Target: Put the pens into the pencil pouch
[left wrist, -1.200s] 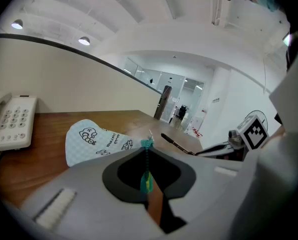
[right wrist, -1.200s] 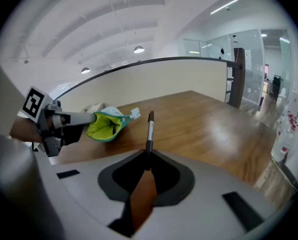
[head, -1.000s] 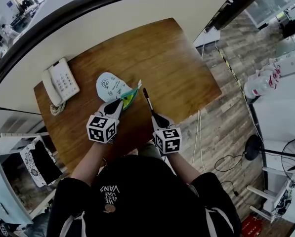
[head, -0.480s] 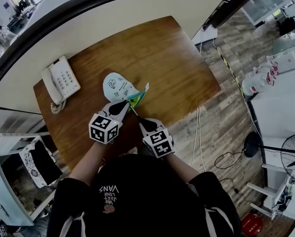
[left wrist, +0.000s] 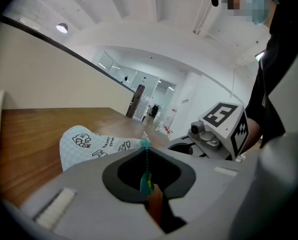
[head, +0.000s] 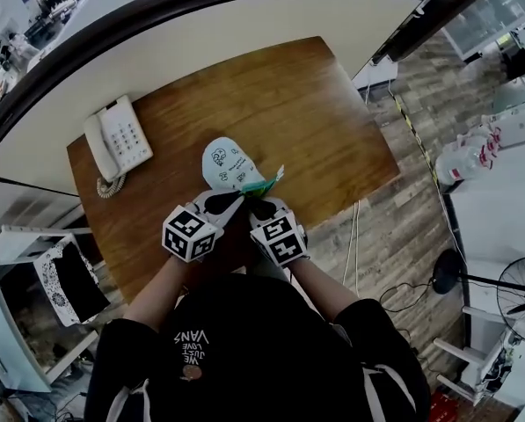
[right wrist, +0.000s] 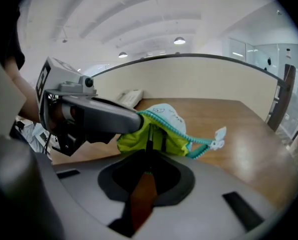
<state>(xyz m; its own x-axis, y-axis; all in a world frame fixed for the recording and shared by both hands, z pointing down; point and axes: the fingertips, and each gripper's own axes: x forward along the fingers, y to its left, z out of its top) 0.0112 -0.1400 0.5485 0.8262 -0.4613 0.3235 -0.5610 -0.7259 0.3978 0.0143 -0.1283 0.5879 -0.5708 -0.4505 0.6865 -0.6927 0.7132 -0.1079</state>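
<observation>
The pen (right wrist: pixel 149 140) is tip-first in the open mouth of the pouch (head: pixel 226 163), near the table's (head: pixel 324 104) front edge. The right gripper (head: pixel 257 206) is clamped on the pen, and the left gripper (head: pixel 234 200) is pinched tight on the pouch's zipper edge.

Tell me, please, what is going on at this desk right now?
A person works two handheld grippers over a wooden desk. The left gripper is shut on the zipper edge of the pencil pouch, holding its mouth open. The right gripper grips a black pen, whose tip is at the green-lined opening; the pen is not yet let go. A telephone sits at the desk's far left.
</observation>
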